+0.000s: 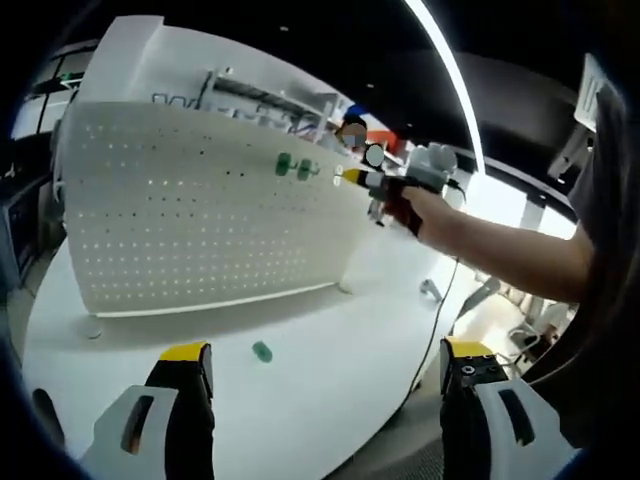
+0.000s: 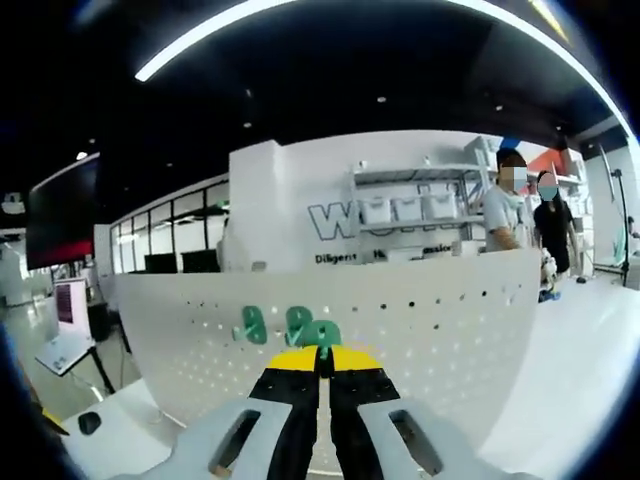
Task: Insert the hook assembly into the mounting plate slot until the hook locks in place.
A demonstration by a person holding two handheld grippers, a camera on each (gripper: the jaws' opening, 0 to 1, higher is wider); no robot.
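Hook assembly (image 2: 321, 333) pinched in closed right hand-held gripper (image 2: 322, 362), at pegboard mounting plate (image 2: 440, 320), not yet seated. Two green hooks (image 2: 250, 324) already mounted. Spare hook (image 1: 262, 351) on worktop (image 1: 330, 370). Left hand-held gripper (image 1: 325, 362) released, empty.

Large grey-blue letters (image 2: 338, 220) on the white back wall (image 2: 290, 200) behind the white perforated pegboard panel (image 2: 420, 310), in the right gripper view: a "W" plainly legible, the following letters cut off by a white shelf unit (image 2: 415, 205). Beneath, a smaller dark line (image 2: 336, 258) beginning "Diligen", the remainder too blurred to read. Nothing legible in the left gripper view.
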